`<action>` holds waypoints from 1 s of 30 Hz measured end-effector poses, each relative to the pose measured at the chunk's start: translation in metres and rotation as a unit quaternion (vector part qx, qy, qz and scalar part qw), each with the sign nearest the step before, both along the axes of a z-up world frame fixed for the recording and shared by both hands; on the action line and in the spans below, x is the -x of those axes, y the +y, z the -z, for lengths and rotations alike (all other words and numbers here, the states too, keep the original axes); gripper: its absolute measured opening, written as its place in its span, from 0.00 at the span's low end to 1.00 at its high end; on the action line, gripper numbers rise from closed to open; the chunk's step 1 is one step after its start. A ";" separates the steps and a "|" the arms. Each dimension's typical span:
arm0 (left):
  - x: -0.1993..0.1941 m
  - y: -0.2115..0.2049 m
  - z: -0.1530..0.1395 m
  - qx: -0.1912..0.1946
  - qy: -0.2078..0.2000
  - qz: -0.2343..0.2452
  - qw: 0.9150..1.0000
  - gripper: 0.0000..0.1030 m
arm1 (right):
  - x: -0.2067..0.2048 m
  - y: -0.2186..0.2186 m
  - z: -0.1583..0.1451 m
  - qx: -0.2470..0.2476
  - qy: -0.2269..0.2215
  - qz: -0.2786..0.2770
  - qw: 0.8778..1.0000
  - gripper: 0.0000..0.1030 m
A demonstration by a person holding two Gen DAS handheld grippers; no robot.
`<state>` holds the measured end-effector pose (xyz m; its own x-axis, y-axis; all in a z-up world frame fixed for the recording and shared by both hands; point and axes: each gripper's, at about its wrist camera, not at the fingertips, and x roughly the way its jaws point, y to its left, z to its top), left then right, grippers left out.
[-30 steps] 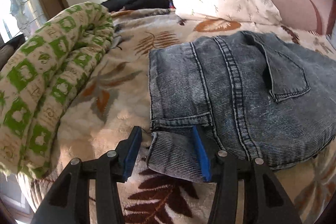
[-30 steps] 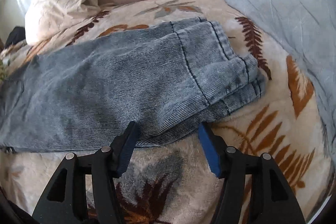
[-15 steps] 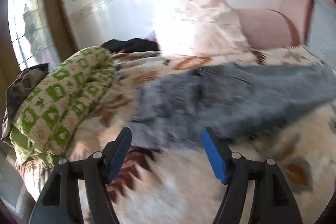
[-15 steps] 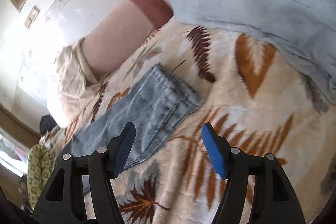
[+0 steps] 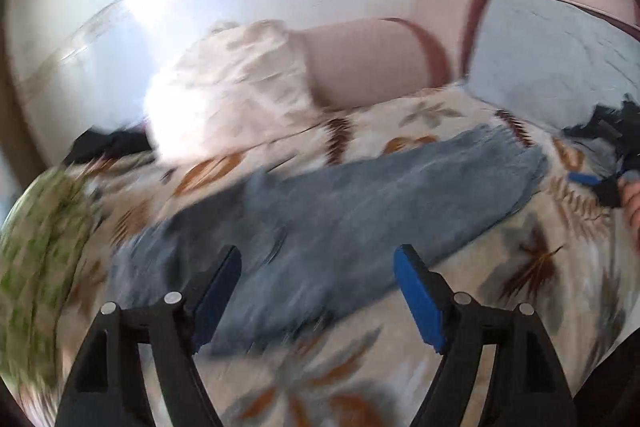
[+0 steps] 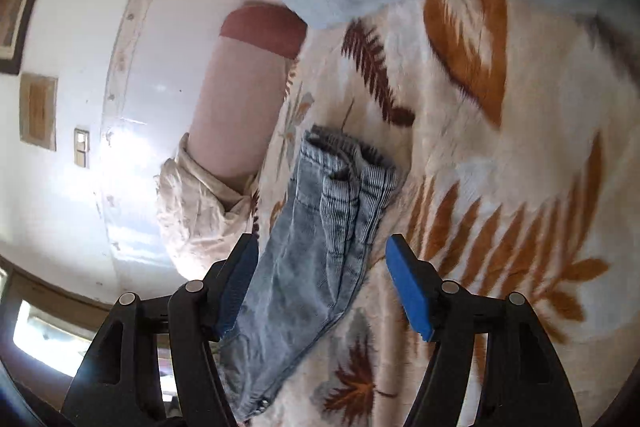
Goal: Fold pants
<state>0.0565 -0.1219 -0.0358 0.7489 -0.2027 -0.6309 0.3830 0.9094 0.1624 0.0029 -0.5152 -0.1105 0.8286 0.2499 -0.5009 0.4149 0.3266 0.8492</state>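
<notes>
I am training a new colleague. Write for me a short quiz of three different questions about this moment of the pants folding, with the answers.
1. True or false: the left gripper is clamped on the jeans.
2. What lies directly under the jeans? A) a bare wooden floor B) a leaf-patterned blanket C) a green checked quilt
3. Fill in: in the right wrist view, the right gripper has nothing between its blue ____.

Key
1. False: its jaws are opening and hold nothing.
2. B
3. pads
</notes>
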 end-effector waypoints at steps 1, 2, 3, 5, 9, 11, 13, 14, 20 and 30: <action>-0.011 -0.012 -0.003 -0.004 0.007 0.017 1.000 0.79 | -0.004 0.001 0.002 -0.003 0.005 -0.001 1.000 0.65; -0.024 -0.025 -0.006 -0.011 0.013 0.029 0.999 0.79 | -0.008 0.001 0.005 -0.006 0.011 -0.001 1.000 0.65; -0.039 -0.038 -0.007 -0.017 0.023 0.042 0.999 0.79 | -0.012 0.002 0.007 -0.011 0.015 -0.002 1.000 0.65; -0.068 -0.061 -0.007 -0.024 0.047 0.067 0.996 0.79 | -0.019 0.002 0.012 -0.020 0.022 -0.001 1.000 0.65; -0.118 -0.108 0.002 -0.029 0.104 0.110 0.988 0.79 | -0.033 0.002 0.024 -0.026 0.051 0.000 0.998 0.65; -0.135 -0.130 0.008 -0.034 0.120 0.129 0.984 0.79 | -0.038 0.001 0.029 -0.030 0.063 0.003 0.998 0.65; -0.149 -0.154 0.017 -0.044 0.135 0.160 0.977 0.79 | -0.044 -0.002 0.034 -0.034 0.071 0.004 0.997 0.65; -0.155 -0.168 0.021 -0.048 0.139 0.179 0.973 0.79 | -0.046 -0.003 0.035 -0.035 0.072 0.005 0.997 0.65; -0.188 -0.232 0.039 -0.063 0.167 0.259 0.949 0.78 | -0.055 -0.005 0.038 -0.033 0.067 0.008 0.997 0.66; -0.229 -0.302 0.073 -0.079 0.224 0.359 0.903 0.57 | -0.060 -0.014 0.043 -0.034 0.067 -0.001 0.997 0.59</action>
<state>0.2852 -0.4237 -0.1086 0.1230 -0.4158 -0.9011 0.9235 0.3805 -0.0495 0.0630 -0.5294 -0.1536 0.7556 0.2884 -0.5881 0.5252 0.2700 0.8070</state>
